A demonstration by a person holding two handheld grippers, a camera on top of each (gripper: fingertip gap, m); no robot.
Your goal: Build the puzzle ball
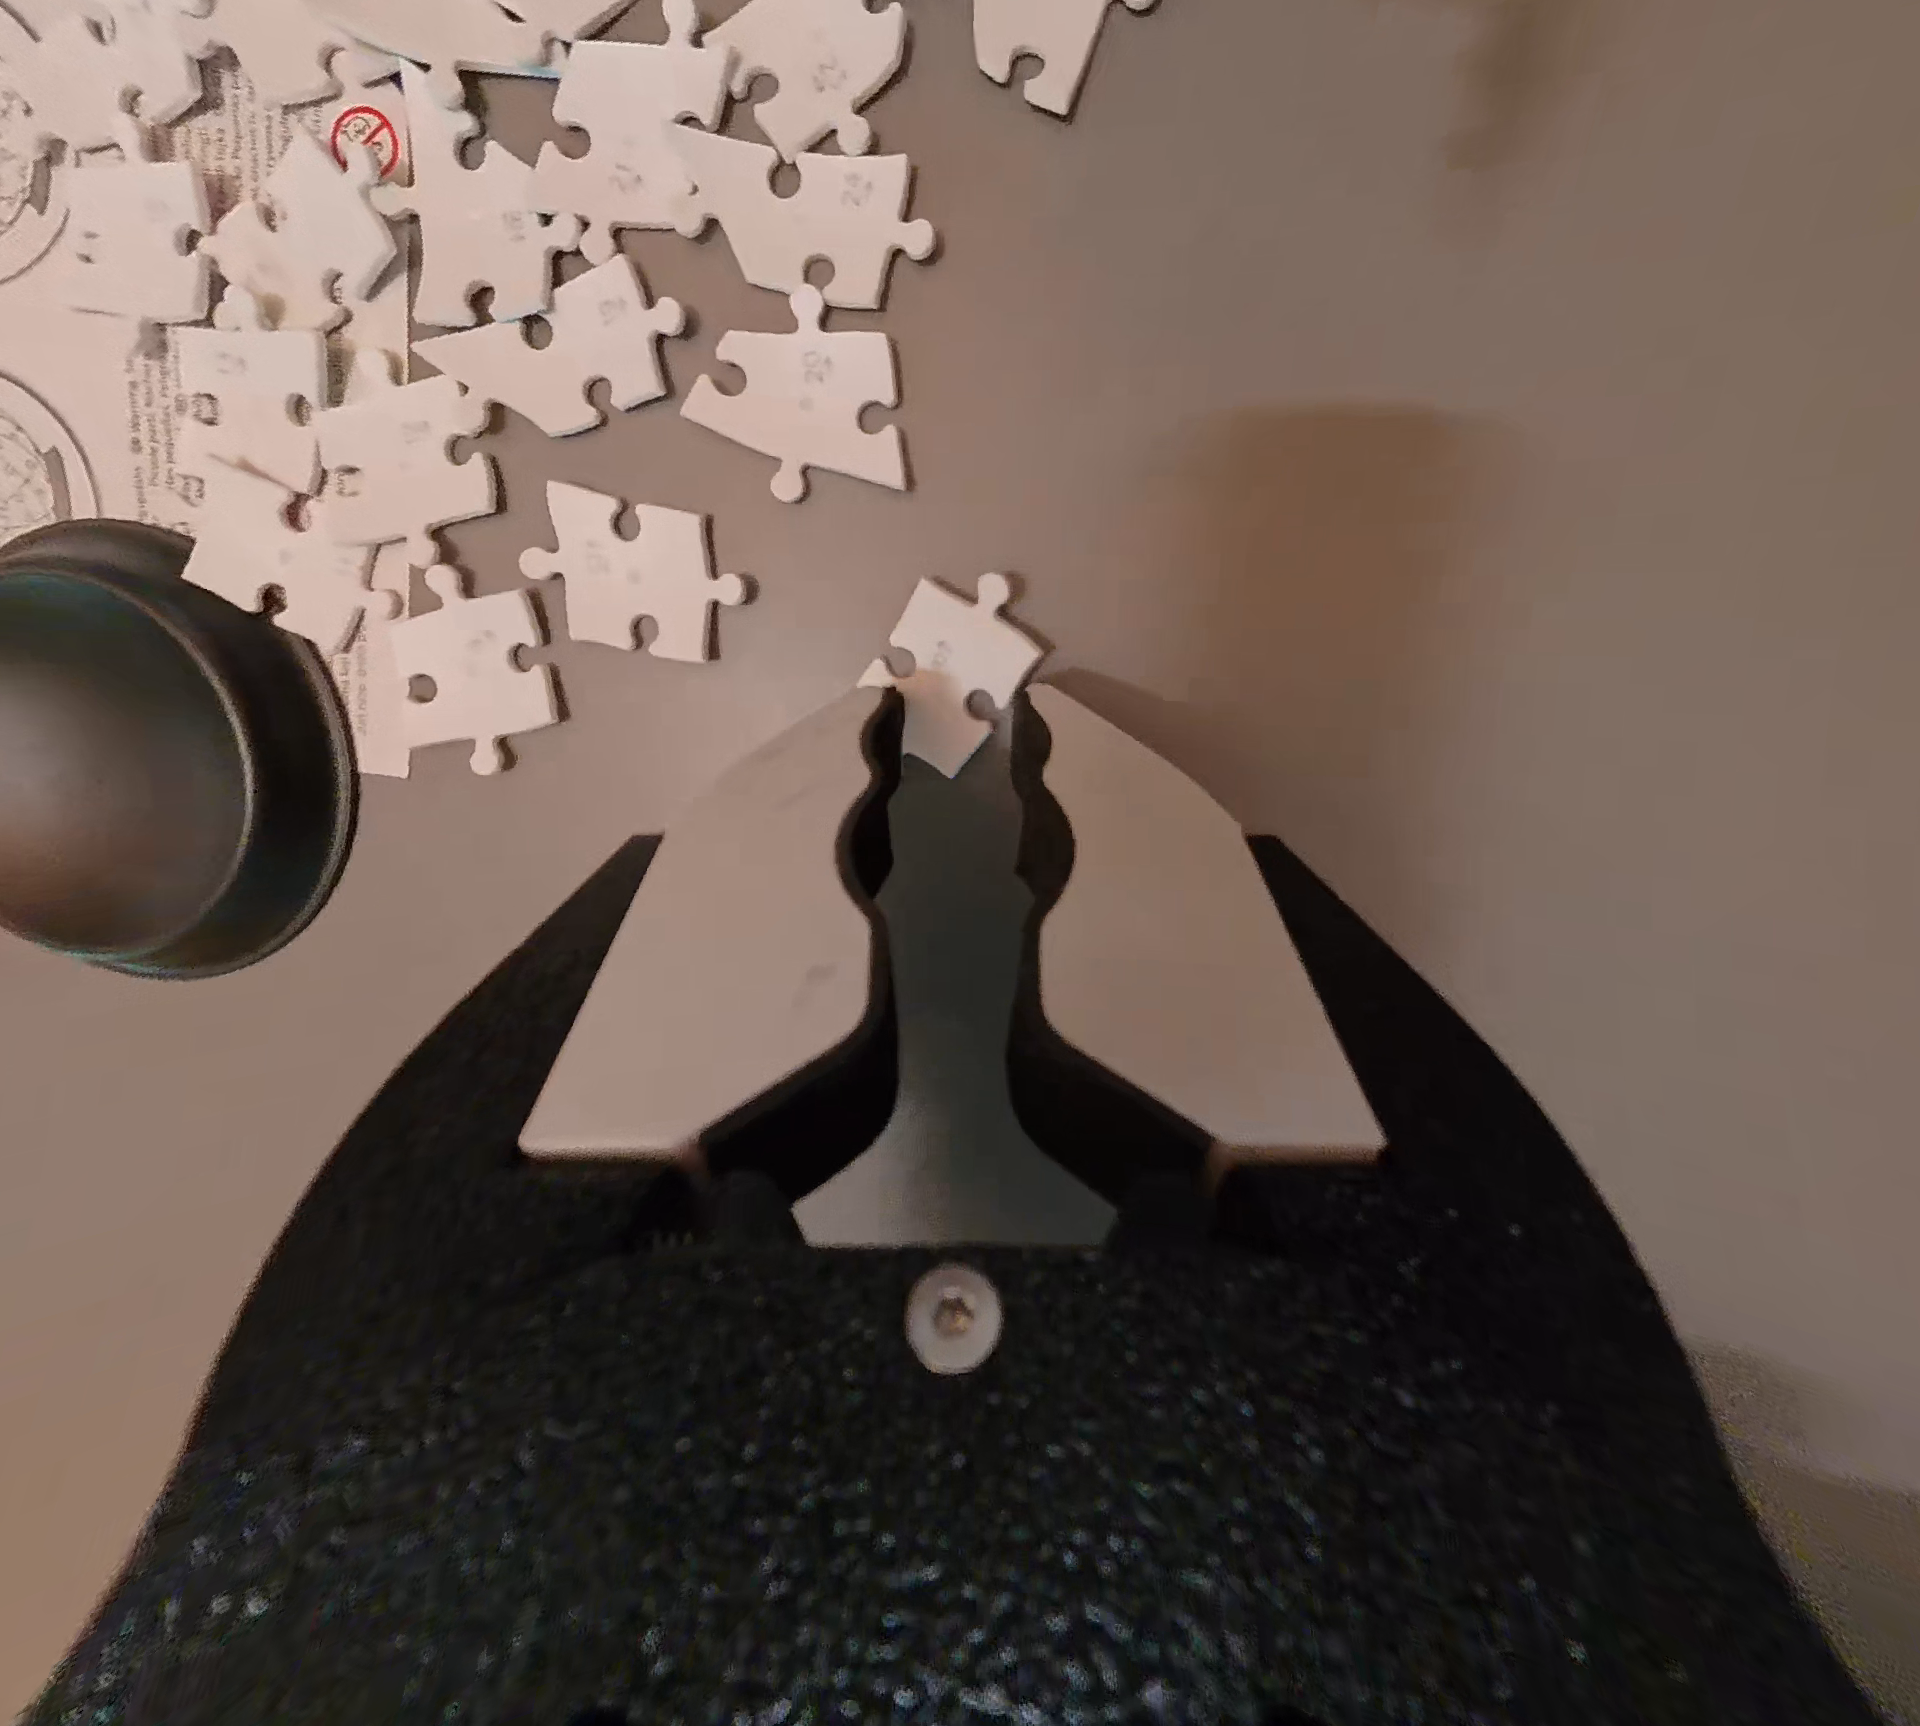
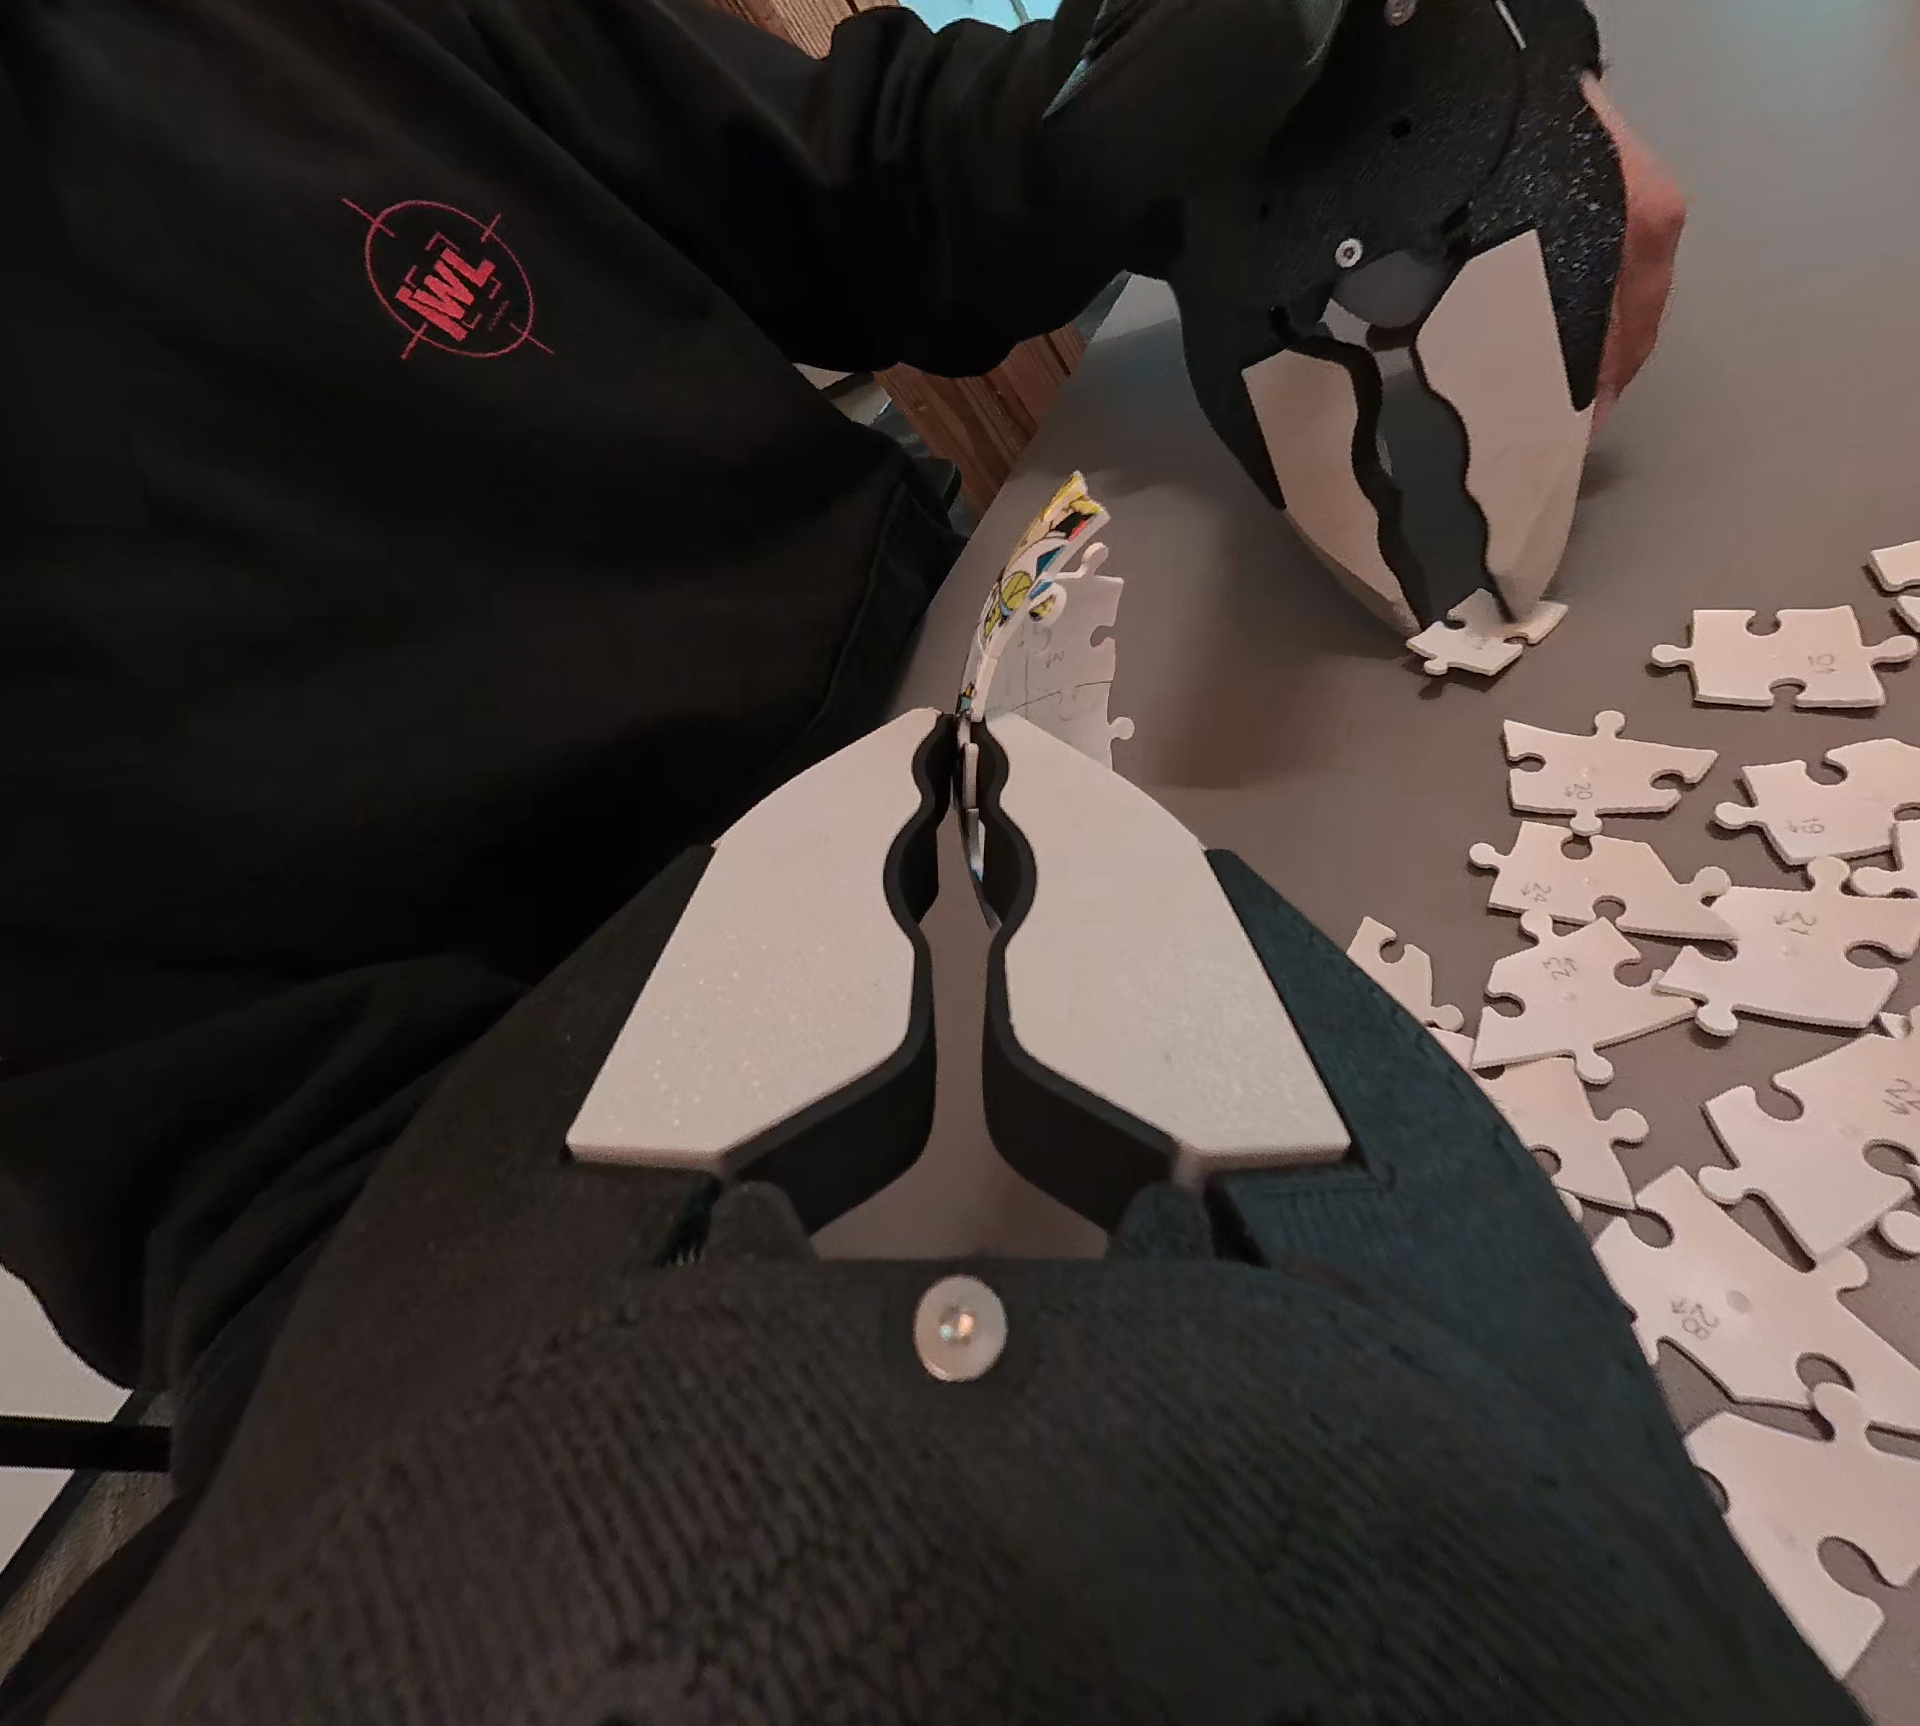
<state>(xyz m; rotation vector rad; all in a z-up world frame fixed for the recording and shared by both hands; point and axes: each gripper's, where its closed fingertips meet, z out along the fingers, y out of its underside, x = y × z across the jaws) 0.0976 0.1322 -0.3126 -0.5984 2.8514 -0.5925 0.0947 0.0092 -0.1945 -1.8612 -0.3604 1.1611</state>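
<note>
Grey bench (image 1: 1455, 326) fills both views, with loose white puzzle pieces (image 1: 623, 222) scattered toward ten o'clock in the left wrist view, some lying on a printed sheet (image 1: 166, 429). Left gripper (image 1: 951, 689) points down at one single piece (image 1: 961, 653) lying flat on the bench; its fingers are slightly apart, straddling the piece's near edge. Right gripper (image 2: 964, 726) has its fingers clamped on a curved, partly built section of the ball (image 2: 1049, 627), held upright at twelve o'clock before a person's dark sweater (image 2: 416, 326).
</note>
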